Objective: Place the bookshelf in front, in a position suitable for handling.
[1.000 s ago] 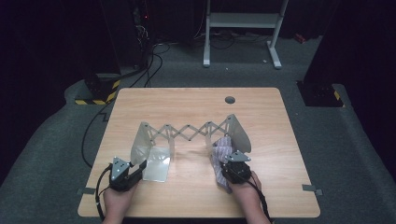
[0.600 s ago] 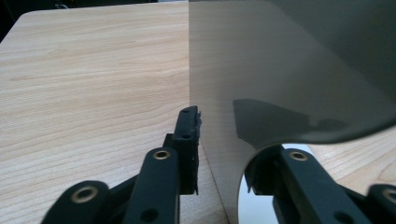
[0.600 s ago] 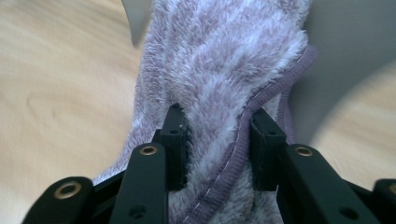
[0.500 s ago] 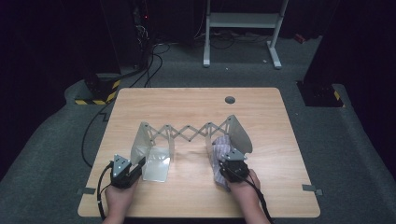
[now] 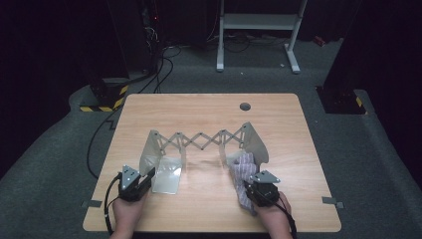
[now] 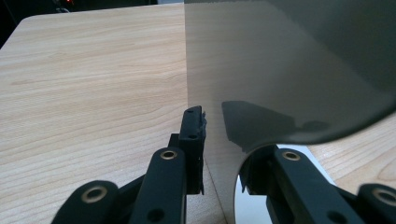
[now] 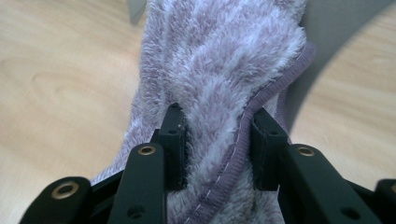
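A grey metal folding rack (image 5: 199, 139) with a scissor lattice stands across the table's middle, an upright plate at each end. My left gripper (image 5: 149, 175) is at the left end plate (image 5: 152, 149). In the left gripper view its jaws have just been closing, and my left gripper (image 6: 224, 154) now has the thin plate (image 6: 280, 70) pinched between them. A fluffy purple striped towel (image 5: 242, 167) lies in front of the right end plate (image 5: 256, 142). My right gripper (image 5: 247, 185) is on it. In the right gripper view my right gripper (image 7: 219, 144) presses the towel (image 7: 219, 60) from both sides.
The wooden table (image 5: 209, 107) has a round cable hole (image 5: 245, 106) near its far edge. Grey carpet surrounds it. A black base with yellow stripes (image 5: 104, 97) and cables lie at the far left, and a white frame's feet (image 5: 256, 40) stand behind.
The right gripper has shifted a little to the right and toward the near edge with the towel. The left hand has stayed in place at the left plate.
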`<state>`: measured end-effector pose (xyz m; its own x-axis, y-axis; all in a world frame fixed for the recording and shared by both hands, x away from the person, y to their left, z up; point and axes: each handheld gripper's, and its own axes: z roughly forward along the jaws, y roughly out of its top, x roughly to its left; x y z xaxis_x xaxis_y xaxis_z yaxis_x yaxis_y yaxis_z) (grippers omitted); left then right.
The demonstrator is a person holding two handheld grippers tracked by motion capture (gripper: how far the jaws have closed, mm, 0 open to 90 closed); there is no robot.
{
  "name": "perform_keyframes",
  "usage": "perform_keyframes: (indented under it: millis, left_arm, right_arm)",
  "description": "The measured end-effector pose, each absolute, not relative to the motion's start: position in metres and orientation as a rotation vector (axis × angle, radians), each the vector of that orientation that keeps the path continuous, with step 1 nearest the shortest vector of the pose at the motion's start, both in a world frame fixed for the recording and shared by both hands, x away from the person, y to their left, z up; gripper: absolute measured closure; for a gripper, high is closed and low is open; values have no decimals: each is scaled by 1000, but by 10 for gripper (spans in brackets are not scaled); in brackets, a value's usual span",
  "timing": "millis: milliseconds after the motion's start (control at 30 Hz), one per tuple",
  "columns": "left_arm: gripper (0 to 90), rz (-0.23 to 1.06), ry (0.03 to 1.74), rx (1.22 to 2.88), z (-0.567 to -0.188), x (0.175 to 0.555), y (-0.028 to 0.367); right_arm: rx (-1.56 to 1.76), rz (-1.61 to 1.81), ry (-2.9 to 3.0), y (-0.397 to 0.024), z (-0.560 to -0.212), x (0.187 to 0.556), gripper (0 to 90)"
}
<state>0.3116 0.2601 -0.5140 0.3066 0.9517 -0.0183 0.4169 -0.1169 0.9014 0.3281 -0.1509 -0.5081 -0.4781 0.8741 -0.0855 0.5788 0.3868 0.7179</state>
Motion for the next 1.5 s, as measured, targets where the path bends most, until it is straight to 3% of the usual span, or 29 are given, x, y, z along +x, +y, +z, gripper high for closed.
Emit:
perform_keyframes:
  millis: [167,333,533,1000,1200,1500]
  left_arm:
    - [731,762,1247,1693,-514,311,260]
    - [736,759,1230,1694,-512,309,261]
    - [736,759,1228,1691,-512,309,263]
    - [736,766,1231,1695,-512,308,262]
    - [742,765,1231,1693,-512,309,261]
    - [742,760,1221,1694,-512,310,262]
  right_arm:
    - [1227,843,2203,-145,-505,330,636]
    - [1217,815,2195,-110,-505,366,627]
    - [1216,775,2190,-93,-505,383,622]
    - [1240,882,2145,-141,-505,339,655]
    - [1163,835,2090,-117,-488,358,663]
    - [1122,781,2075,-94,-490,374,684]
